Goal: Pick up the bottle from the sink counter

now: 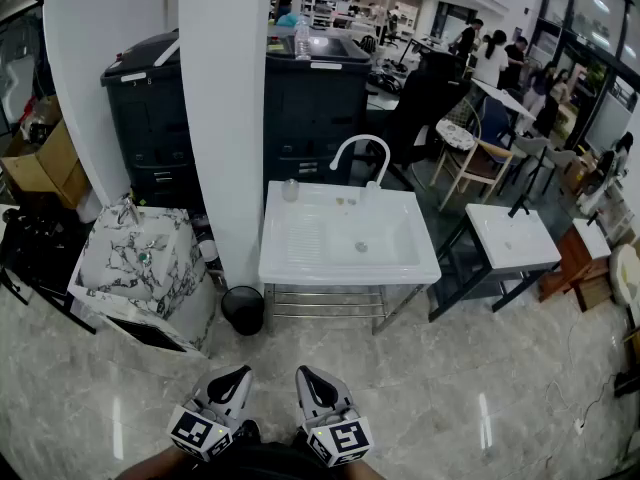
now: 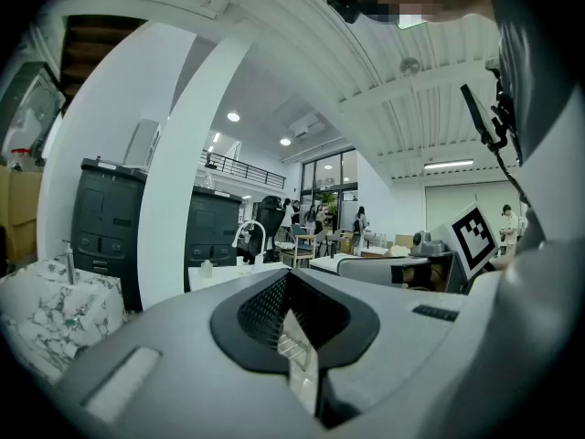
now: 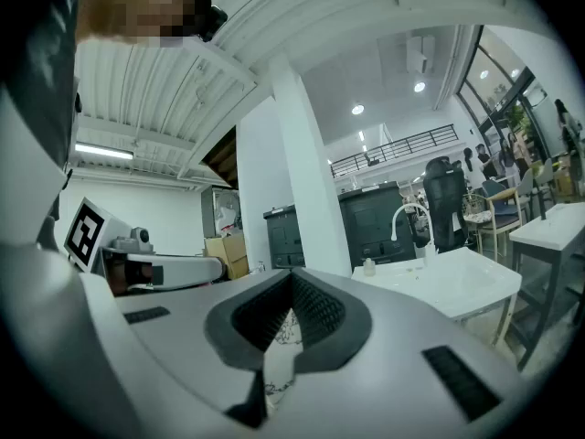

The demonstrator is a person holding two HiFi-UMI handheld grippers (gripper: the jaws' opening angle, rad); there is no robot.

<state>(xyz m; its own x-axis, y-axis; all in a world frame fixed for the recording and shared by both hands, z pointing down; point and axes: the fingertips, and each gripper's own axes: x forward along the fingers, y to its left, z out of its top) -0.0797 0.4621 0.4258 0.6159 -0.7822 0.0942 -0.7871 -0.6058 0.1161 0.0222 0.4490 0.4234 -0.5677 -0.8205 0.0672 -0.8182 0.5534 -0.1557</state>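
Note:
A small clear bottle point(image 1: 290, 189) stands at the back left corner of the white sink counter point(image 1: 290, 258), left of the white curved faucet point(image 1: 360, 158). The same bottle point(image 2: 207, 268) shows far ahead in the left gripper view, and as a tiny bottle point(image 3: 368, 267) on the sink counter point(image 3: 457, 286) in the right gripper view. My left gripper point(image 1: 236, 376) and right gripper point(image 1: 306, 376) are held side by side low in the head view, well short of the counter. Both are shut with nothing between the jaws.
A white pillar point(image 1: 225, 118) rises just left of the sink. A marble-patterned basin point(image 1: 135, 263) sits further left, a black bin point(image 1: 243, 310) below the counter's corner, dark cabinets point(image 1: 310, 98) behind. Another white sink point(image 1: 512, 238) stands on the right. People are far back.

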